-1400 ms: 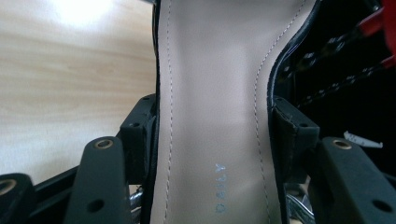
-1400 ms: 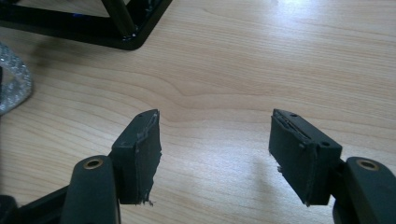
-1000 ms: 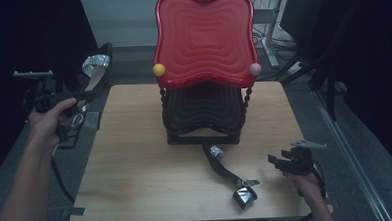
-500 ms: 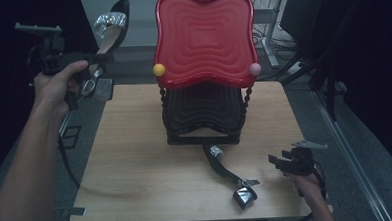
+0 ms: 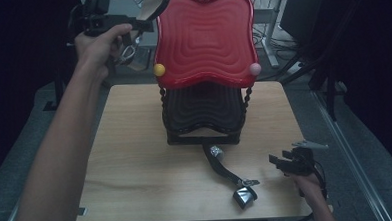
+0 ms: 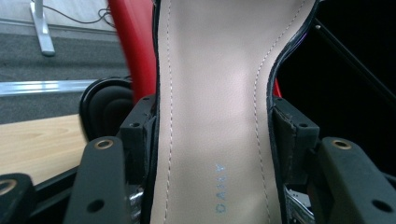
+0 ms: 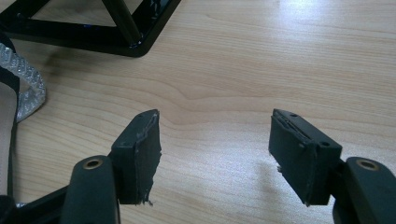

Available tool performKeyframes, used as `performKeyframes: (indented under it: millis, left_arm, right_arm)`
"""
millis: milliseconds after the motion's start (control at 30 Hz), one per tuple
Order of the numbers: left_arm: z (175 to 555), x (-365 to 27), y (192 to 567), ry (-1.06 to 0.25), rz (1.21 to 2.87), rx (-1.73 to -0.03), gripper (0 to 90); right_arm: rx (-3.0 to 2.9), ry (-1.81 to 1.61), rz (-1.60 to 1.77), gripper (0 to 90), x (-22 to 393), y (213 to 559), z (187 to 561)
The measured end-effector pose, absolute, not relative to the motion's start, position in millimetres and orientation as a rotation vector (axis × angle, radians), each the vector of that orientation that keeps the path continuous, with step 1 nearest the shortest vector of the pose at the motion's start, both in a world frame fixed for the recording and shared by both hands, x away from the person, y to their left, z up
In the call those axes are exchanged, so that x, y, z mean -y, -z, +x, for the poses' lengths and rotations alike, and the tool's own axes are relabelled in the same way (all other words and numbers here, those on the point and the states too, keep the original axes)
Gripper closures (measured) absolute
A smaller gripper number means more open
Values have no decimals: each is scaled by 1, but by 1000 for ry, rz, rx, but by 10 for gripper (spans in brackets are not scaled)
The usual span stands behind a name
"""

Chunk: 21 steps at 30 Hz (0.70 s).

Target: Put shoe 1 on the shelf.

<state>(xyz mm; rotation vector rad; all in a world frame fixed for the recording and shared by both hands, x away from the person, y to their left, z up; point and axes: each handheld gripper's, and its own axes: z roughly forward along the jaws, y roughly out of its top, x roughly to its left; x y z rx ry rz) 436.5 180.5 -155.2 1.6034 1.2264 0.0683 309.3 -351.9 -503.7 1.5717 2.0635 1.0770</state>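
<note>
Up in the high view, the left gripper (image 5: 130, 28) is raised at the top left, beside the upper edge of the glossy red wavy-edged tray (image 5: 206, 37) that tops a black two-tier stand (image 5: 204, 110), and it carries a black high-heeled shoe with a beige insole (image 5: 152, 5). A second black heeled sandal with a silver strap (image 5: 226, 171) lies on the light wooden table (image 5: 136, 168) in front of the stand, and the right gripper (image 5: 286, 162) rests near the table's right front corner, just beside that sandal. Seen from the left gripper view, the jaws are clamped on both sides of the shoe's beige insole (image 6: 215, 116), with the red tray (image 6: 137, 46) behind. Along the right gripper view, the jaws stand apart with bare table (image 7: 215, 93) between them; the sandal's silver strap (image 7: 28, 88) sits at the left edge.
</note>
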Motion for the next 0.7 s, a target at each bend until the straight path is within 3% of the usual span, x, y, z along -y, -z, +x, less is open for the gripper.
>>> performKeyframes:
  millis: [333,700]
  left_arm:
    - [470,-128,161,-88,1623,-1254,422]
    - [486,-83,189,-298,1742,-1337,428]
  right_arm:
    - [-2064,-1082,1577,340,351,504,310]
    - [-2065,-1082,1573,340,352,504,308]
